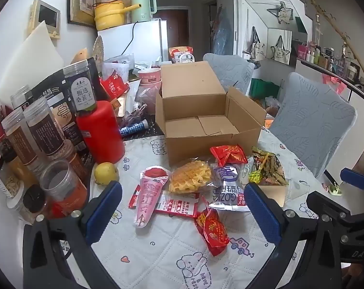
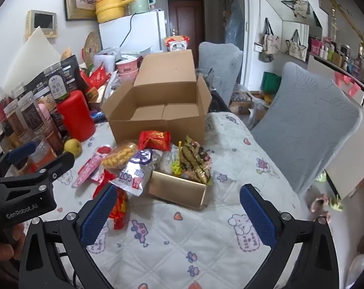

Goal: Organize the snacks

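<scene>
Cardboard box [image 1: 206, 122] stands open behind piled snack packets [image 1: 189, 187], jars [image 1: 35, 132] crowding the left; left gripper [image 1: 182, 209] and right gripper [image 2: 179, 214] hover wide, empty.

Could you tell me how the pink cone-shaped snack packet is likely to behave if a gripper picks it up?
The pink cone-shaped packet looks like thin printed film, so it is probably light and somewhat slippery. Its tapered shape suggests it may swing or slide if pinched near the narrow tip. It partly overlaps a red sachet, which might shift too.
</scene>
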`<action>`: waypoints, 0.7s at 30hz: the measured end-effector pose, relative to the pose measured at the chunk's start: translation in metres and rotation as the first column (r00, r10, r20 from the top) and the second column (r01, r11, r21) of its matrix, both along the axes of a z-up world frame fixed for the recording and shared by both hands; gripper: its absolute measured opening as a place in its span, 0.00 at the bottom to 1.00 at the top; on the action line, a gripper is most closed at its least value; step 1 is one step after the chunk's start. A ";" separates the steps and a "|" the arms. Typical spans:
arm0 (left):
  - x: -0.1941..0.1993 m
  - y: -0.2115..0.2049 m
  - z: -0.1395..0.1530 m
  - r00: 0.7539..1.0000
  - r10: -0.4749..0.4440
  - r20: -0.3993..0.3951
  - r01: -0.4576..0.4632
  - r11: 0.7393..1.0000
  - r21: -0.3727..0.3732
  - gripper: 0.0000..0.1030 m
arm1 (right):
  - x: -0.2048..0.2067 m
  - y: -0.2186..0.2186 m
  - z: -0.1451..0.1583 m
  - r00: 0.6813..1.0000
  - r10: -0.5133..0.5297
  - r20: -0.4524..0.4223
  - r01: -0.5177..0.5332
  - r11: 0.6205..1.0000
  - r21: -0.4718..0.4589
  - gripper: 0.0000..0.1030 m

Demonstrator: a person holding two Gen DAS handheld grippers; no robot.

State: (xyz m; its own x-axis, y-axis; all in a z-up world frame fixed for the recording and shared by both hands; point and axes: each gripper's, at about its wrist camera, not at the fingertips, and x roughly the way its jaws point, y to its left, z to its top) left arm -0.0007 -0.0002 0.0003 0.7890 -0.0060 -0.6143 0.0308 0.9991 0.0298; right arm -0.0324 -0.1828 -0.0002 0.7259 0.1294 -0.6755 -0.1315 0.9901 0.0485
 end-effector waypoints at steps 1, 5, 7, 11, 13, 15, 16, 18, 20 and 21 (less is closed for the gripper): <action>0.000 0.000 0.000 1.000 -0.002 0.001 0.002 1.000 0.002 1.00 | 0.000 0.000 0.000 1.000 0.000 0.000 0.000 1.000 -0.001 1.00; 0.000 0.005 0.003 1.000 -0.003 -0.001 0.003 1.000 0.001 1.00 | 0.001 0.001 0.004 1.000 0.005 0.005 -0.005 1.000 0.003 1.00; 0.001 0.006 0.003 1.000 -0.001 0.001 0.001 1.000 -0.002 1.00 | 0.004 0.005 0.000 1.000 0.015 0.002 -0.015 1.000 0.003 1.00; 0.000 0.005 0.003 1.000 -0.007 -0.005 0.007 1.000 -0.005 1.00 | 0.009 0.011 0.000 1.000 0.029 -0.004 -0.029 1.000 -0.010 1.00; 0.001 0.005 0.004 1.000 -0.010 -0.009 0.010 1.000 -0.010 1.00 | 0.009 0.010 -0.001 0.999 0.033 -0.004 -0.033 0.999 -0.008 1.00; 0.001 0.008 0.002 1.000 0.001 -0.011 -0.002 1.000 -0.026 1.00 | 0.008 0.010 0.000 0.999 0.035 -0.003 -0.035 0.999 -0.007 1.00; 0.001 0.008 0.002 1.000 0.000 -0.012 -0.001 1.000 -0.026 1.00 | 0.008 0.010 0.000 0.999 0.034 -0.002 -0.034 0.999 -0.009 1.00; 0.002 0.007 0.000 1.000 0.000 -0.014 0.000 1.000 -0.027 1.00 | 0.008 0.010 -0.001 0.999 0.032 -0.003 -0.032 0.999 -0.008 1.00; 0.002 0.007 0.000 1.000 -0.001 -0.017 0.000 1.000 -0.027 1.00 | 0.009 0.011 -0.001 1.000 0.031 -0.004 -0.031 0.999 -0.009 1.00; 0.002 0.007 0.000 1.000 -0.001 -0.017 0.001 1.000 -0.028 1.00 | 0.009 0.010 -0.002 1.000 0.030 -0.004 -0.030 1.000 -0.008 1.00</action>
